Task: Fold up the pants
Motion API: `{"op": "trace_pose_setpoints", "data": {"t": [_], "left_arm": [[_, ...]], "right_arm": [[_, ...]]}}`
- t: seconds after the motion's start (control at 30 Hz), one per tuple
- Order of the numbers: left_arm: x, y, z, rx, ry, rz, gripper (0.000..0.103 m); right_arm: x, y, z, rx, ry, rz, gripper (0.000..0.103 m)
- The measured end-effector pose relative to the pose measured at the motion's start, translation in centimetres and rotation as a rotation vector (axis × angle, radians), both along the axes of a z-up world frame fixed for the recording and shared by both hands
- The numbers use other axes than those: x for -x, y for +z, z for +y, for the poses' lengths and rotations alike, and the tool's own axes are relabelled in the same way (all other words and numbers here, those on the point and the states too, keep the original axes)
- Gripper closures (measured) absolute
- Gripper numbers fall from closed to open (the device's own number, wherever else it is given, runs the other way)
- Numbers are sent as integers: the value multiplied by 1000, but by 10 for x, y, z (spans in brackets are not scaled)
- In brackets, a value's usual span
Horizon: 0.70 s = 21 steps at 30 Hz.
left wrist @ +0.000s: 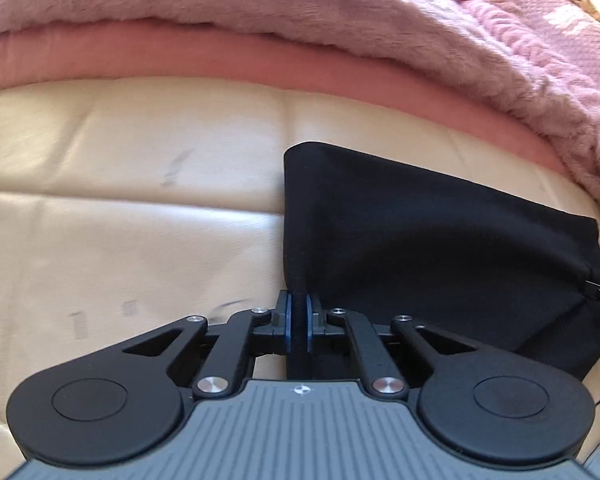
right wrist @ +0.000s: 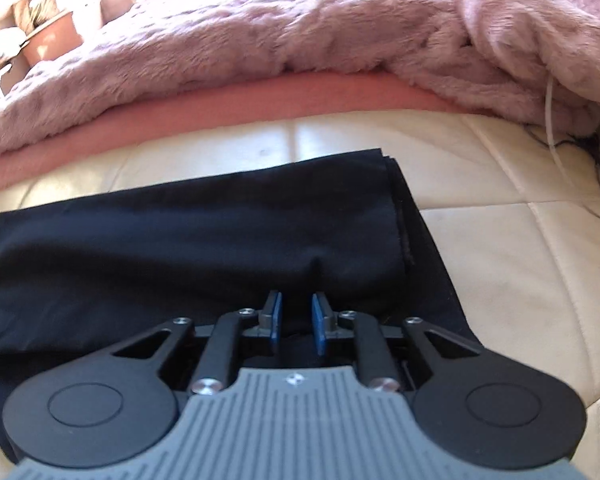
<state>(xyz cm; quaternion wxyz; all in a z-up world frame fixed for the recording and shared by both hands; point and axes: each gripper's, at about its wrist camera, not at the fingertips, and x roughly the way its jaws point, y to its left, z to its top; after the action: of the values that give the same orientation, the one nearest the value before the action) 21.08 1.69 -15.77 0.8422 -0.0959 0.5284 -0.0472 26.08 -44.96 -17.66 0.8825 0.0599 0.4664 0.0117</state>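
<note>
Left tongs [left wrist: 299, 322] are clamped on the near left edge of the black pants [left wrist: 420, 240]. Right tongs [right wrist: 296, 320] stand slightly apart over the pants' [right wrist: 180, 240] near edge, gripping nothing. Pants lie folded on the cream bed [left wrist: 120, 220], pink blanket [left wrist: 260, 4] beyond.

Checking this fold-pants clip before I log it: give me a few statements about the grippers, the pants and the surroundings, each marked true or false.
1. The left gripper is shut on an edge of the black pants. True.
2. The right gripper is clamped tight on the pants. False: its jaws stand apart over the cloth, with a gap between the blue pads.
3. The pants lie on a cream quilted surface. True.
4. The fluffy blanket behind the pants is green. False: it is pink.
5. The pants are spread flat in a single layer. False: the right wrist view shows stacked layers at the far edge.
</note>
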Motion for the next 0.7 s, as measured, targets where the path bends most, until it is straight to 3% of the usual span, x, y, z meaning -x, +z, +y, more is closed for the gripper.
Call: {"op": "trace_pose_setpoints", "data": {"t": [0.23, 0.37, 0.43, 0.57, 0.7], "left_arm": [[21, 5, 73, -193, 15, 56, 96], [23, 6, 102, -198, 49, 76, 92], [22, 12, 101, -215, 51, 61, 87], [28, 33, 77, -262, 33, -60, 87], [27, 39, 36, -154, -90, -108, 86]], "right_arm": [[22, 2, 82, -95, 127, 69, 90], [42, 3, 128, -117, 207, 42, 87], [50, 4, 136, -121, 215, 13, 77], [69, 18, 121, -164, 175, -52, 72], [84, 26, 89, -149, 143, -95, 66]]}}
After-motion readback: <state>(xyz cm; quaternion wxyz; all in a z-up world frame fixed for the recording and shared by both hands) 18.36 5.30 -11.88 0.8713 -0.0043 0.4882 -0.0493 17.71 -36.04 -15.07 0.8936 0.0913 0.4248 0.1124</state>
